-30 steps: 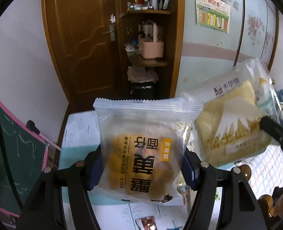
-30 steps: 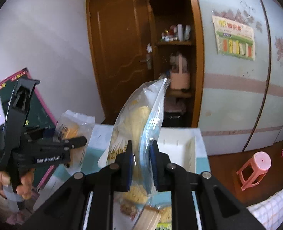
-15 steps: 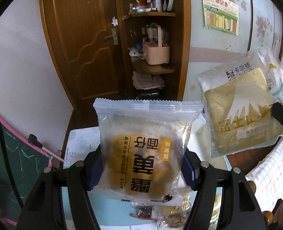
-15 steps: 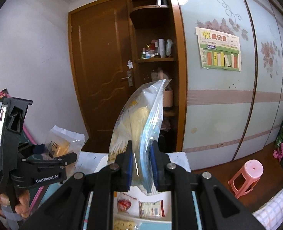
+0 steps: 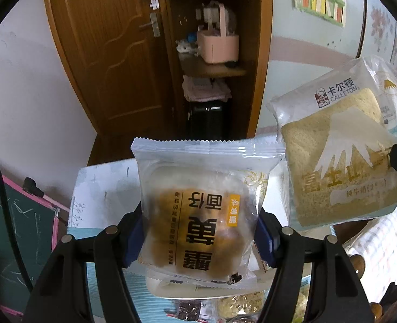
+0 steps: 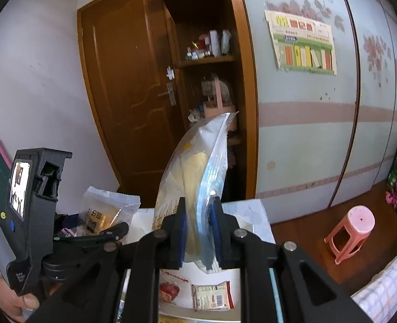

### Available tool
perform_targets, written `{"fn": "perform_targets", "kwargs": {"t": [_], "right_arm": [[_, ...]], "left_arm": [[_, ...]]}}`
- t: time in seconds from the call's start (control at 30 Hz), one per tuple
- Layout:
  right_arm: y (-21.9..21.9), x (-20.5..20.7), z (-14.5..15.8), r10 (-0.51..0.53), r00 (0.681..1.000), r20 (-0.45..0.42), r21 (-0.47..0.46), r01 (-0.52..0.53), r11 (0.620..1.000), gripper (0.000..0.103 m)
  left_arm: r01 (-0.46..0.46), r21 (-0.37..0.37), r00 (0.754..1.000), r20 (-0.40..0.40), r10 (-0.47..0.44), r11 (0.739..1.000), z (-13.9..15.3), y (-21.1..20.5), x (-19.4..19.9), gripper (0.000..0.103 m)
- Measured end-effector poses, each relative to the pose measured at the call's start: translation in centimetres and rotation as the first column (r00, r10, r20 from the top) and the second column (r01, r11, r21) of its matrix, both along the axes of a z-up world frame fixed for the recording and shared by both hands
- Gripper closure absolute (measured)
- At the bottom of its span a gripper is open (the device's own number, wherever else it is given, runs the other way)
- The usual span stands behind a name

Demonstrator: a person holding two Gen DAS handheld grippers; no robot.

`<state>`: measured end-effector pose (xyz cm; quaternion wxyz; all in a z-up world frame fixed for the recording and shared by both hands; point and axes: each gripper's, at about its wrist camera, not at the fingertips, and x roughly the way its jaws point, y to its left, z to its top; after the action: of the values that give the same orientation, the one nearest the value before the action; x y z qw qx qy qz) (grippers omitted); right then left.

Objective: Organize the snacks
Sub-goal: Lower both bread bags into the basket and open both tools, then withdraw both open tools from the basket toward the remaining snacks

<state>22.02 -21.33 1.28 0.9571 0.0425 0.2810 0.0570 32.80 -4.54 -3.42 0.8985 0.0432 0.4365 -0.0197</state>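
My left gripper is shut on a clear packet of brown bread with upside-down orange lettering, held up in the air. My right gripper is shut on a packet of yellow sponge cake, seen edge-on; its face with a white mountain print shows in the left wrist view, to the right of the bread. The left gripper with its bread packet shows at the left of the right wrist view.
Below is a table with a white tray holding a red snack packet and a small white packet. More snacks lie under the left gripper. A wooden door, shelves and a pink stool stand beyond.
Both grippers have stayed shut on their packets. The views have tilted a little lower and the cake packet has moved slightly nearer the bread.
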Motion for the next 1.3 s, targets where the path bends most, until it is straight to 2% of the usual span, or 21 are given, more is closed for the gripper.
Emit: {"fn": "perform_targets", "kwargs": {"t": [0.33, 0.37, 0.4, 0.47, 0.5, 0.53, 0.57, 0.63, 0.7, 0.77, 1.03, 1.3], "right_arm": [[0.1, 2.3, -3.4, -0.001, 0.996, -0.089, 0.011, 0.002, 1.0, 0.087], [0.1, 2.5, -3.7, 0.001, 0.995, -0.099, 0.014, 0.0, 1.0, 0.087], [0.2, 2.8, -4.0, 0.005, 0.994, -0.111, 0.014, -0.003, 1.0, 0.086], [0.4, 3.3, -4.6, 0.024, 0.99, -0.139, 0.017, -0.022, 1.0, 0.085], [0.6, 3.7, -4.9, 0.04, 0.986, -0.163, 0.022, -0.037, 0.999, 0.083], [0.7, 4.0, -5.3, 0.048, 0.98, -0.191, 0.025, -0.044, 0.999, 0.083], [0.7, 4.1, -5.7, 0.059, 0.977, -0.207, 0.03, -0.054, 0.998, 0.078], [0.8, 4.1, -6.0, 0.053, 0.974, -0.218, 0.029, -0.047, 0.998, 0.07], [0.9, 3.7, -5.8, 0.039, 0.978, -0.204, 0.017, -0.036, 0.999, 0.052], [0.9, 3.3, -5.3, 0.031, 0.983, -0.183, 0.014, -0.029, 0.999, 0.046], [0.9, 2.0, -4.1, 0.024, 0.983, -0.18, 0.012, -0.022, 1.0, 0.046], [0.8, -0.3, -2.6, 0.018, 0.984, -0.176, 0.032, -0.013, 0.999, 0.046]], "left_arm": [[-0.004, -0.025, 0.999, -0.043, 0.003, 1.0, -3.7, -0.3, 1.5, 0.033], [-0.006, -0.029, 0.999, -0.047, 0.004, 1.0, -4.0, -0.4, 1.6, 0.028], [-0.008, -0.033, 0.999, -0.052, 0.007, 0.999, -4.2, -0.3, 1.7, 0.019], [-0.015, -0.045, 0.999, -0.042, 0.013, 0.999, -4.4, -0.1, 1.7, 0.016], [-0.015, -0.048, 0.999, -0.046, 0.012, 0.999, -4.5, -0.1, 1.8, 0.008], [-0.014, -0.058, 0.999, -0.051, 0.011, 0.998, -4.7, 0.0, 1.9, 0.005], [-0.014, -0.064, 0.999, -0.049, 0.011, 0.998, -4.6, 0.1, 1.8, 0.004], [-0.011, -0.071, 0.999, -0.045, 0.008, 0.997, -4.5, 0.3, 1.5, 0.004], [0.001, -0.076, 0.999, -0.05, -0.004, 0.997, -4.4, 0.5, 1.3, 0.004], [0.008, -0.075, 0.999, -0.049, -0.012, 0.997, -4.2, 0.5, 1.0, 0.004], [0.01, -0.084, 1.0, -0.016, -0.012, 0.996, -2.6, 0.7, -0.8, 0.004], [0.023, -0.074, 0.998, 0.059, -0.018, 0.997, 0.6, 0.7, -4.0, 0.004]]}}
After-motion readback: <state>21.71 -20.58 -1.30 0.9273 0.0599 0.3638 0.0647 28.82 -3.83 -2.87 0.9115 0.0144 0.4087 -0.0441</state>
